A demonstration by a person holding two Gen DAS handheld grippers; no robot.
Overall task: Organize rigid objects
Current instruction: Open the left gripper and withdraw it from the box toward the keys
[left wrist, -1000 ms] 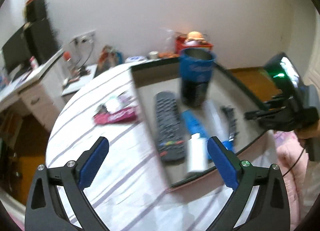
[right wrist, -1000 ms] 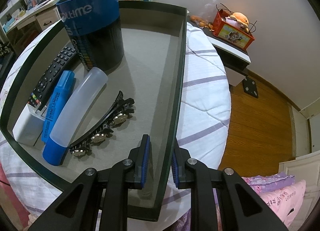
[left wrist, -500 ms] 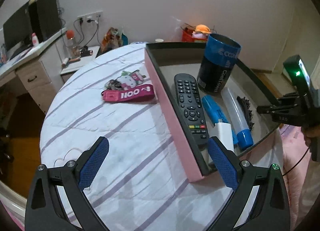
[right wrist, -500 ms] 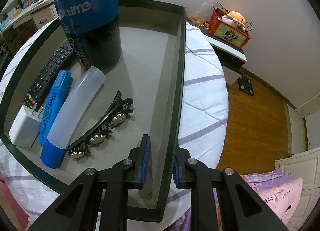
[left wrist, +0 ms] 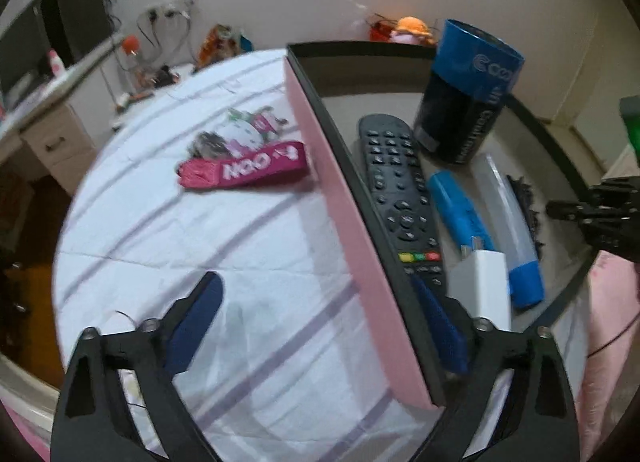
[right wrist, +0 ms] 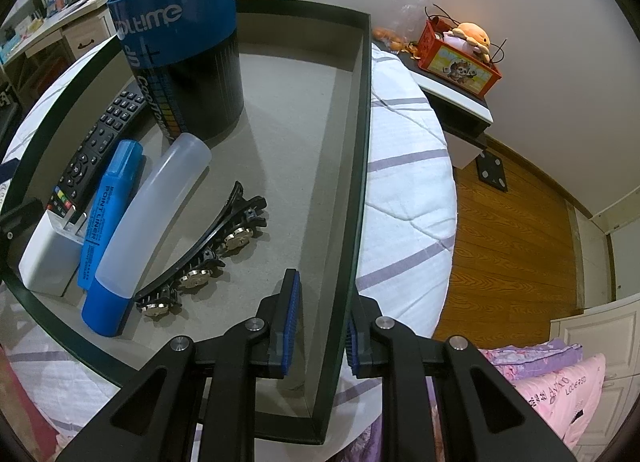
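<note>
- Pink outside and grey inside, the box (left wrist: 360,246) lay on the striped bed (left wrist: 224,246), its long axis running away from both cameras.
- Inside lay a remote (left wrist: 400,198), a blue marker (right wrist: 108,214), a bottle (right wrist: 152,214) and a hair clip (right wrist: 208,258), lengthwise, beside an upright blue can (right wrist: 184,62).
- A pink strap (left wrist: 244,170) lay outside.
- The left gripper (left wrist: 320,326), spread wide and just narrowing, straddled the pink wall without touching it.
- The right gripper (right wrist: 320,322) pinched the opposite wall.

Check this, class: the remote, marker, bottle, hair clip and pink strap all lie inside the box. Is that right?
Not quite. The pink strap lies outside the box, on the striped cloth, as the left wrist view shows. The remote, marker, bottle and hair clip are inside.
</note>
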